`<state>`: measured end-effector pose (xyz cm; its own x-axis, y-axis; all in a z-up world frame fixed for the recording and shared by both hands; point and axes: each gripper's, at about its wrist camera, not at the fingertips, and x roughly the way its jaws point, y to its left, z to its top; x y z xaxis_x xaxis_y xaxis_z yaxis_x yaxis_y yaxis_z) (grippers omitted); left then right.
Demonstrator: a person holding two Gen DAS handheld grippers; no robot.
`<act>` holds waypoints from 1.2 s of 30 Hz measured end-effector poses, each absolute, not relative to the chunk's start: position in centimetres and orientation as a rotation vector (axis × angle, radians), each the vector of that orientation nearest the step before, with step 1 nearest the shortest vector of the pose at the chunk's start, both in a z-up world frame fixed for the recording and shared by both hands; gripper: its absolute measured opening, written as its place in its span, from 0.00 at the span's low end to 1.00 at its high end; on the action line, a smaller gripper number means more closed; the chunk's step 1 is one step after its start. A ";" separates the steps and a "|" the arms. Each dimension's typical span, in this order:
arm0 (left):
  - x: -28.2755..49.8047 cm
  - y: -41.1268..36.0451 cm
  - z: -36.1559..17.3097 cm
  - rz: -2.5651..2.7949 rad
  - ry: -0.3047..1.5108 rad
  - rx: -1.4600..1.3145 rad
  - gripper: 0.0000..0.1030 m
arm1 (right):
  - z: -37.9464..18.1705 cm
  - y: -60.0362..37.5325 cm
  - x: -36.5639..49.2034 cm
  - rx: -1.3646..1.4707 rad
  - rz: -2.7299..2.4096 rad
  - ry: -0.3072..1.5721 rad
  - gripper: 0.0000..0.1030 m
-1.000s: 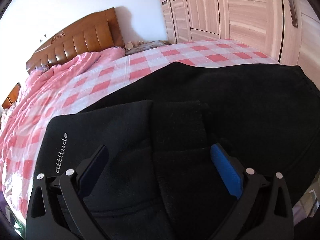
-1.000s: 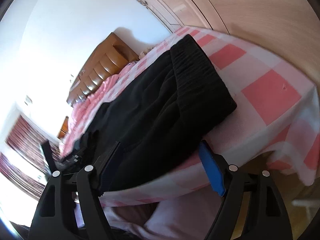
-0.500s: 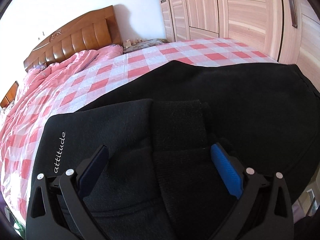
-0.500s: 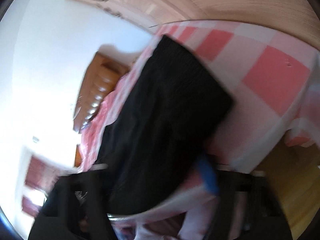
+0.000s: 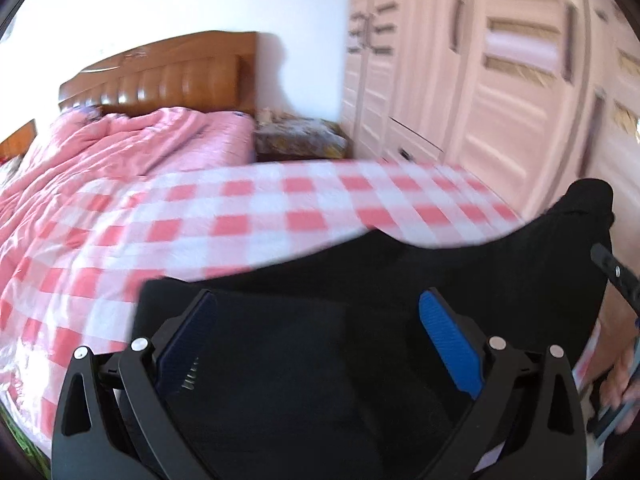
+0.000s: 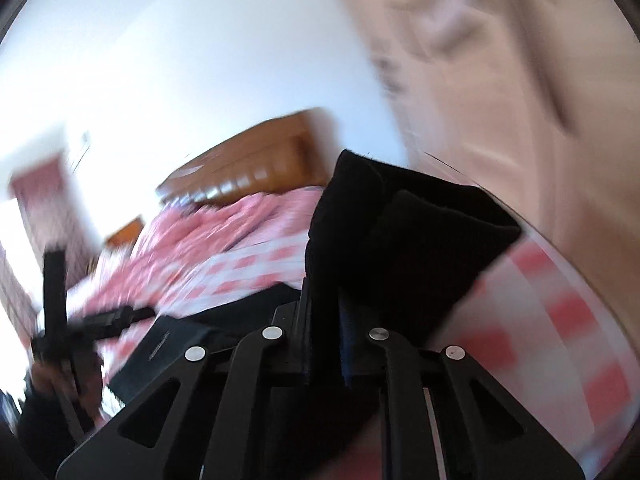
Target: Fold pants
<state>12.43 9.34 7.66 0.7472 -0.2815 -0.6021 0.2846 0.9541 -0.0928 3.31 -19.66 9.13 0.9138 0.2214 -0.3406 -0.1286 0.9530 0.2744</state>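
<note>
The black pants [image 5: 460, 280] lie on the pink checked bed [image 5: 240, 216]. In the left wrist view my left gripper [image 5: 316, 320] is open, its jaws wide apart above the folded black fabric. In the right wrist view my right gripper [image 6: 325, 312] is shut on the black pants [image 6: 400, 240] and holds one end of them lifted off the bed. That raised end also shows at the right of the left wrist view, with part of the right gripper beside it. The right wrist view is blurred.
A wooden headboard [image 5: 160, 76] and a crumpled pink quilt [image 5: 120, 148] are at the far end. A cluttered nightstand [image 5: 300, 140] stands beside it. Pale wardrobe doors [image 5: 500, 72] run along the right side of the bed.
My right gripper has closed on the end of the pants and lifted it off the bed. My left gripper has pulled back and tilted up, still open.
</note>
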 end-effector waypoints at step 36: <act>23.2 0.7 1.8 -0.656 1.302 0.142 0.36 | 1.8 -1.7 2.6 -0.468 0.340 0.403 0.85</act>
<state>23.16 0.73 1.79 0.1141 -0.3686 -0.9225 0.5225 0.8121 -0.2599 2.58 -1.67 1.81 0.8667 0.2218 -0.4469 -0.4027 0.8398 -0.3642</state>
